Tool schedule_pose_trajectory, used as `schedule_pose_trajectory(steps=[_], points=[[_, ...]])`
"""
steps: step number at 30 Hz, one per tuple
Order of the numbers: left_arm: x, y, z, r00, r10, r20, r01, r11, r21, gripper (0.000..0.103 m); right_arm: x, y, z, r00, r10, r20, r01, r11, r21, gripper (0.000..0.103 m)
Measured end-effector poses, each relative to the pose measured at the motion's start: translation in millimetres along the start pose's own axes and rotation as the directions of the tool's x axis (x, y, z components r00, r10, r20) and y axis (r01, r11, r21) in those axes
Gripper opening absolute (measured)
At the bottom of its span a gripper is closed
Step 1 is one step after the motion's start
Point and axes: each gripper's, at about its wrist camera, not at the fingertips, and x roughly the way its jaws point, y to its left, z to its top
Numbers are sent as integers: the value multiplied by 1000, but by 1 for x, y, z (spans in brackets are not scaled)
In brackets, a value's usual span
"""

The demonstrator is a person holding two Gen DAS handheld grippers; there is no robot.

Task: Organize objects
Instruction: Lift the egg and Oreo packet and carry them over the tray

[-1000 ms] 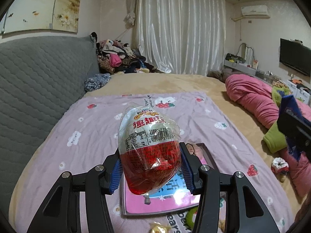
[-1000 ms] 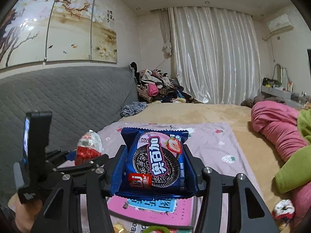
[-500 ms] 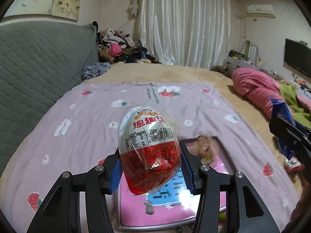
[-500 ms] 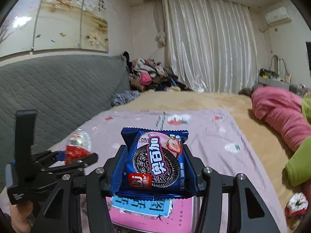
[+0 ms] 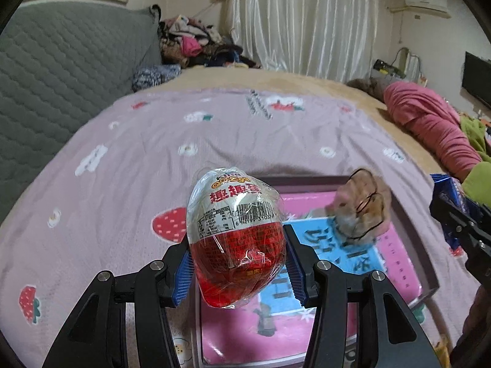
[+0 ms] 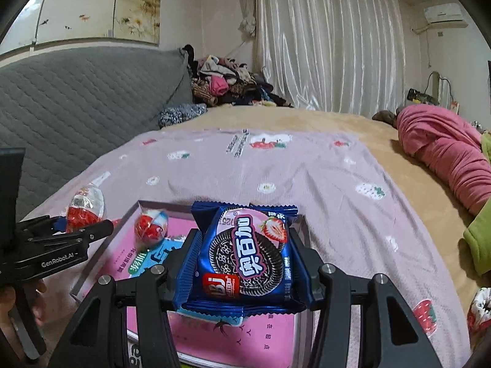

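Both grippers loaded, poised over the pink box on the bed.

Left gripper (image 5: 237, 271) clamped partway on a wrapped red-and-white egg (image 5: 235, 236), blue pads (image 5: 181, 276) pressing its lower red half, egg upright above the near left corner of the box (image 5: 399, 208). Right gripper (image 6: 245, 271) clamped partway on a blue cookie pack (image 6: 245, 257), held upright by its side edges over the box's near end. Inside the box: a second egg (image 6: 151, 227) toward the left wall in the right view, a blurred brownish furry thing (image 5: 362, 211) at the far right in the left view. Box resting on a lilac strawberry-print sheet (image 5: 153, 153). Pink blanket (image 6: 445, 150) well apart at right.
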Motion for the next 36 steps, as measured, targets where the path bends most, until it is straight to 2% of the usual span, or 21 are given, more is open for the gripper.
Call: schedule_pose_trajectory(steps=[9,21,36], points=[[17,1,-9,998,-27,-63,27,1000,-7,54,8,5,-10,999,-12,-49,11,1000,-20,55],[27,-8,-16,994,-9,-112,12,1000,27,54,24,1,-17,993,-25,-117,24,1000,-7,55],[56,-10,-28,972,-5,-234,15,999,39,54,55,-9,-35,969,-51,-241,55,998,7,55]])
